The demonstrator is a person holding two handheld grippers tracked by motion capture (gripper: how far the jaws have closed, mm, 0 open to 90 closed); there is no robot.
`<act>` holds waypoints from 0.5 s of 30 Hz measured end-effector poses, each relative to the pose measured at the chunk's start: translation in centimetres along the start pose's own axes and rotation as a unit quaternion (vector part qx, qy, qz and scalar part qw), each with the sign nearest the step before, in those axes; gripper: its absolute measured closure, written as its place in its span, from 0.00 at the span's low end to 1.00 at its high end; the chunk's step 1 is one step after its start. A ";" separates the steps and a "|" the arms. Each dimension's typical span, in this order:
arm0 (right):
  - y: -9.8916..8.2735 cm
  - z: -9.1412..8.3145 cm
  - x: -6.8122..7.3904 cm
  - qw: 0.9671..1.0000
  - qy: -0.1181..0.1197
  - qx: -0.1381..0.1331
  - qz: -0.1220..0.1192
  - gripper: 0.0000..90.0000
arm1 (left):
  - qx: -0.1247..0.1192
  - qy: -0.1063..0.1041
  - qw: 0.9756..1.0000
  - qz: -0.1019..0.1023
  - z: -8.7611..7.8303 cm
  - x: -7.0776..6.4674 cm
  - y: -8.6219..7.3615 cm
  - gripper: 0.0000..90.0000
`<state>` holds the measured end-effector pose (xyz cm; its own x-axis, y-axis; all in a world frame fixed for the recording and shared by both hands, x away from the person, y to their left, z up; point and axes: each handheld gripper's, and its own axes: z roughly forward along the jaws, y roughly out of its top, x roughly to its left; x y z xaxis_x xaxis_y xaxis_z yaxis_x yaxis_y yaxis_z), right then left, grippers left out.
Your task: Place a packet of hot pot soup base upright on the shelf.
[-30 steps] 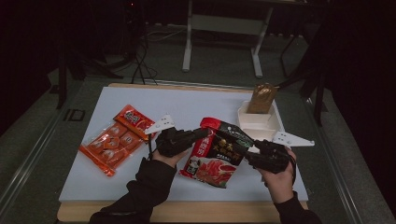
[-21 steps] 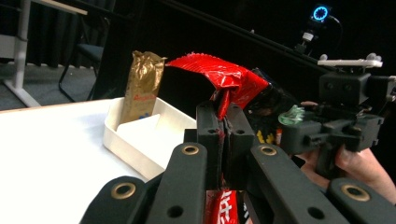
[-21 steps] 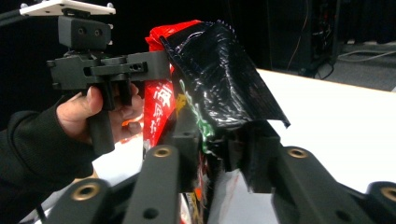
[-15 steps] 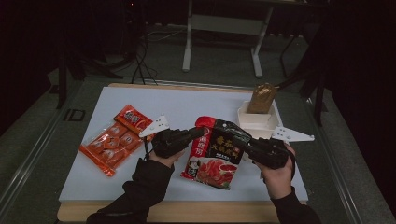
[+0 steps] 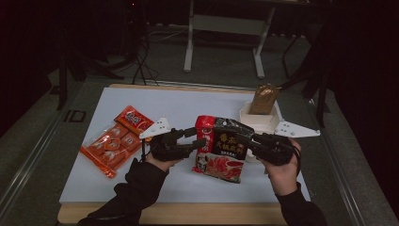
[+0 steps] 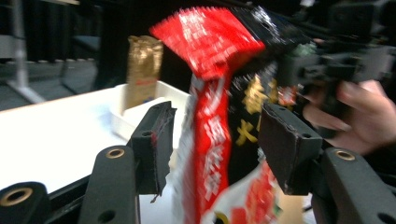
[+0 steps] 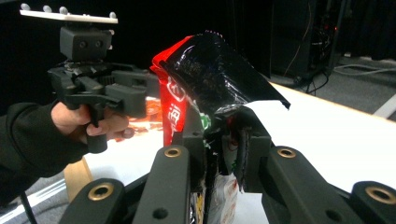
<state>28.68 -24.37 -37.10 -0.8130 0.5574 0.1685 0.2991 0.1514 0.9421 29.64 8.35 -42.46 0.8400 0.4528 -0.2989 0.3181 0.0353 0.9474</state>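
While the red-and-black snack bag (image 5: pixel 222 147) hangs above the white table (image 5: pixel 188 106), it sits mid-scene between both grippers.
Orange packet (image 5: pixel 115 140): flat, far left.
Left gripper (image 6: pixel 212 140): jaws just opened, pads apart beside the bag.
Right gripper (image 7: pixel 223 151): narrow, clamped on the bag's edge.
White tray (image 5: pixel 261 123): far right, holding a gold pouch (image 5: pixel 264 99).

The high view looks forward and down from above the person's side onto the whole white table (image 5: pixel 155 183), forearms entering from 6 o'clock. The left gripper view sits close behind its own jaws, facing the snack bag (image 6: pixel 219 116) at 12 o'clock and the white tray (image 6: pixel 140 112) at 10 o'clock. The right gripper view looks along its jaws at the same bag (image 7: pixel 210 79), with the left gripper (image 7: pixel 100 88) at 10 o'clock
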 end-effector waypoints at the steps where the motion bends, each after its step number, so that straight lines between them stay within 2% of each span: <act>1: 0.2 -0.1 -0.1 1.000 0.000 -0.001 -0.003 0.86 | 0.005 0.001 1.000 -0.004 -0.1 0.1 -0.1 0.38; 2: 0.2 -0.1 -0.1 1.000 0.000 -0.001 -0.003 0.86 | 0.005 0.001 1.000 -0.004 -0.1 0.1 -0.1 0.29; 3: 0.4 -0.2 -0.2 1.000 -0.001 -0.002 -0.004 0.86 | 0.001 -0.004 1.000 -0.014 -0.3 0.2 -0.2 0.29; 5: 1.0 -0.4 -0.5 1.000 -0.004 -0.005 -0.006 0.86 | 0.003 0.002 1.000 -0.015 -0.5 0.2 -0.3 0.16; 8: 1.3 -0.5 -0.7 1.000 -0.007 -0.005 -0.009 0.86 | 0.007 0.010 1.000 -0.009 -0.8 0.2 -0.5 0.13; 9: 1.4 -0.5 -0.8 1.000 -0.010 -0.007 -0.012 0.86 | 0.015 0.019 1.000 -0.011 -1.1 0.1 -0.8 0.13; 11: 2.0 -0.8 -1.4 1.000 -0.015 -0.015 -0.012 0.85 | 0.023 0.026 0.999 -0.012 -1.4 -0.1 -1.0 0.04; 14: 2.4 -1.1 -1.7 0.999 -0.019 -0.025 -0.015 0.85 | 0.028 0.034 0.999 -0.012 -1.8 -0.2 -1.4 0.01; 15: 2.7 -1.2 -1.9 0.999 -0.019 -0.029 -0.019 0.85 | 0.042 0.041 0.998 -0.010 -2.2 -0.2 -1.8 0.01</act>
<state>30.37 -26.00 -34.56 -0.8037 0.5824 0.1222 0.2382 0.1266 0.9629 27.92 10.10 -43.85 0.7955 0.5246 -0.3033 0.3725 -0.0285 0.9276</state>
